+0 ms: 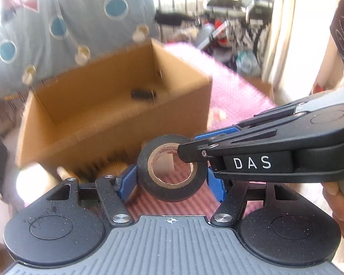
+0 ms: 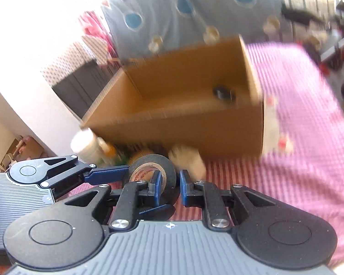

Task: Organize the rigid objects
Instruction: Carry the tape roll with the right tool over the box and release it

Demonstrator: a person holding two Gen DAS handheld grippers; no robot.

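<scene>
Just short of the open cardboard box [image 1: 117,114], the black tape roll [image 1: 172,168] hung between both tools, left tool [image 1: 170,181] clamping its sides, right tool [image 2: 169,184] apparently pinching its wall, box ahead.

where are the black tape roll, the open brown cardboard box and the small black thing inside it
black tape roll [image 1: 172,186], left wrist view, lower outer band
open brown cardboard box [image 1: 117,135], left wrist view, near wall
small black thing [image 1: 142,94], left wrist view, its middle
</scene>
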